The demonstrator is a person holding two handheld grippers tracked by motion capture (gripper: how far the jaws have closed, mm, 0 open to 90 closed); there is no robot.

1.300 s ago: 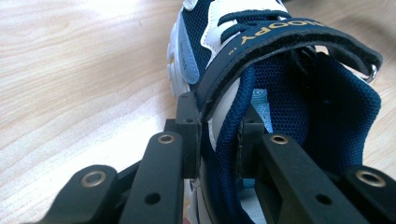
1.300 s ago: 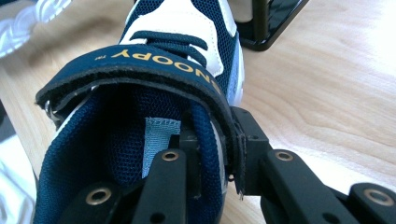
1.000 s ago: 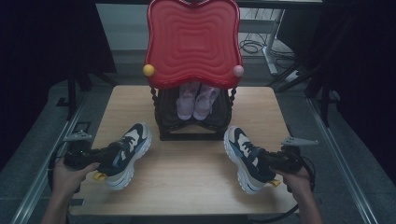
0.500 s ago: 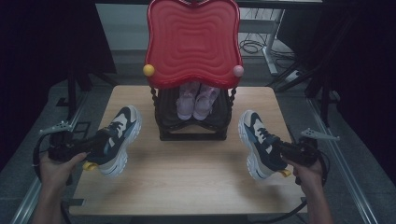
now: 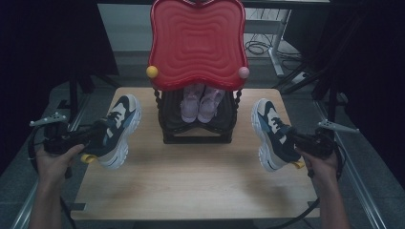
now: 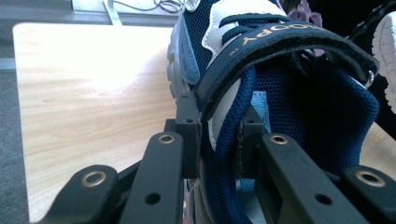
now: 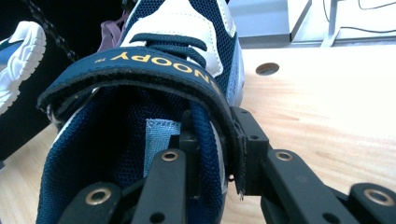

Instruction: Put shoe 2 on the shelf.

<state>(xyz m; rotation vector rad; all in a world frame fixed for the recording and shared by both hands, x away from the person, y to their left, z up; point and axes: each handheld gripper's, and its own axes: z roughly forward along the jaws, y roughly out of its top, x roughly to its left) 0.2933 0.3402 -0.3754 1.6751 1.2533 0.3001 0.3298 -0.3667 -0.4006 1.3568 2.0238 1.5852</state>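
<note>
I see a pair of navy, white and light-blue sneakers with strap closures. My left gripper [image 5: 97, 137] is shut on the left sneaker [image 5: 118, 130] and holds it above the table's left side. In the left gripper view the gripper [image 6: 217, 145] clamps the collar wall of that sneaker [image 6: 289, 93], one jaw inside and one outside. My right gripper [image 5: 288, 139] is shut on the right sneaker [image 5: 271, 133] above the table's right side. The right gripper [image 7: 217, 149] likewise pinches the collar of its sneaker [image 7: 177, 28] under the strap.
A black shoe rack [image 5: 198, 136] stands at the back middle of the wooden table [image 5: 191, 181]. It holds a pair of pink shoes [image 5: 200, 102] under a red wavy top [image 5: 197, 43] with a yellow ball and a pink ball at its lower corners.
Both hands have lifted their sneakers off the table and carried them apart, farther from me, to either side of the rack. The grips have stayed the same.
</note>
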